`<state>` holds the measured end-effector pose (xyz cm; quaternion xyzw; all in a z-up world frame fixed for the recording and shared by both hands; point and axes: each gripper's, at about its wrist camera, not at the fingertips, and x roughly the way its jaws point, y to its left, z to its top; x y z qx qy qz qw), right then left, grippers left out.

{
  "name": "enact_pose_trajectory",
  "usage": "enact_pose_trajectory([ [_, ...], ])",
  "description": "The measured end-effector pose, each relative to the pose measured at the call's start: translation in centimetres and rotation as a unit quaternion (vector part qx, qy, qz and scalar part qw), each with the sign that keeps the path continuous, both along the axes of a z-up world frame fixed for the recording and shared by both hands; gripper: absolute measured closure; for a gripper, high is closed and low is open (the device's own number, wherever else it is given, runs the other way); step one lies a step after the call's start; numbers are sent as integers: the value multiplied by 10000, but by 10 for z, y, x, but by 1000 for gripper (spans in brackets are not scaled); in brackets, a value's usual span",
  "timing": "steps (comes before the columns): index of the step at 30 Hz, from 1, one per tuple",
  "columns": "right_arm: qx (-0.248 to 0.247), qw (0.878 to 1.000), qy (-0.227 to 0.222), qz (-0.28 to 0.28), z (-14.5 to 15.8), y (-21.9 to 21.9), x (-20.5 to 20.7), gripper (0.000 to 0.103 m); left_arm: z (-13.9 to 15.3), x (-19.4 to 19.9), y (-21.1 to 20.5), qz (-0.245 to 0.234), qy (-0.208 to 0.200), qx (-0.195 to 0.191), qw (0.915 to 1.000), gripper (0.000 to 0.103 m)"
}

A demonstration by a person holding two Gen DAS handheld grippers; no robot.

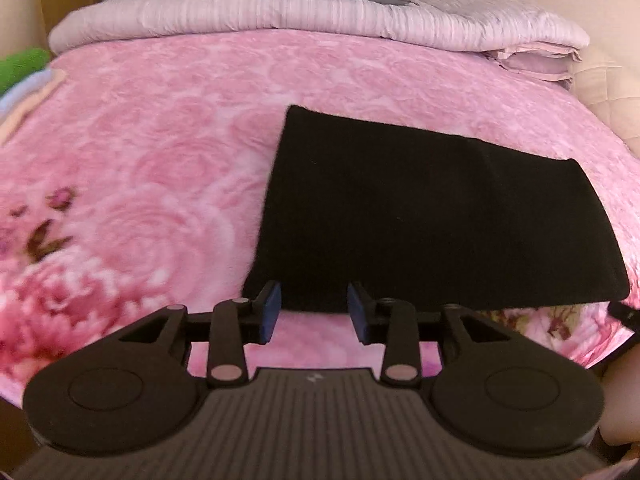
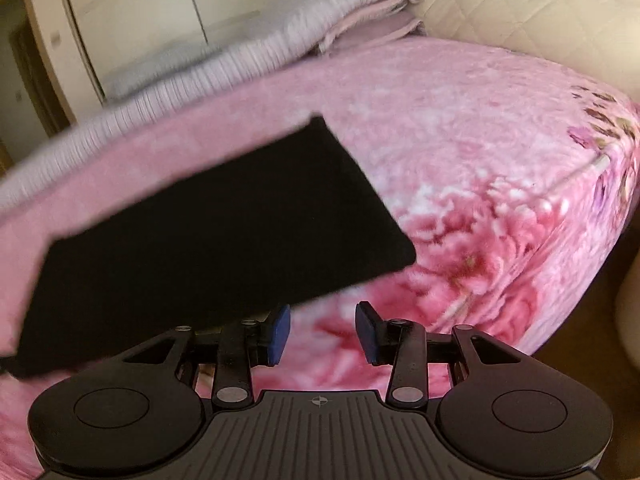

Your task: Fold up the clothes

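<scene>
Folded black garment (image 1: 432,216) lying flat on the bed, just ahead of both tools.

The left tool (image 1: 314,312) hangs with fingers spread at the garment's near edge, gripping nothing; the right tool (image 2: 323,330) (also spread and empty) sits off its near right corner. The cloth is matte, fuzzy-edged, roughly rectangular; the pink blanket (image 1: 160,152) beneath is plush, rose-patterned.

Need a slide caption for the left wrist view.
Open left tool poised at near edge of folded black garment on pink floral blanket.
</scene>
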<state>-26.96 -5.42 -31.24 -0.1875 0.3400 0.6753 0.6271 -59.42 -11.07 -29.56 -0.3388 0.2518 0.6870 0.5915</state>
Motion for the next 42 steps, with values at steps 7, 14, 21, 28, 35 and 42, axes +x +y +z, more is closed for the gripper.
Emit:
enact_pose_trajectory([
  [7, 249, 9995, 166, 94, 39, -20, -8, 62, 27, 25, -27, -176, 400, 45, 9990, 65],
  [14, 154, 9997, -72, 161, 41, -30, -13, 61, 35, 35, -40, -340, 461, 91, 9983, 64],
  [21, -38, 9999, -51, 146, 35, -35, -13, 61, 29, 36, -45, -359, 494, -19, 9981, 64],
  [28, -204, 9998, -63, 43, 32, -41, -8, 61, 23, 36, -48, -423, 508, -109, 9978, 64],
  [35, -374, 9990, -243, -18, 30, -42, -11, 61, 16, 34, -49, -446, 456, -192, 9978, 64],
  [42, -432, 9975, -564, 15, 29, -37, -19, 61, 6, 30, -45, -401, 393, -311, 9979, 64],
])
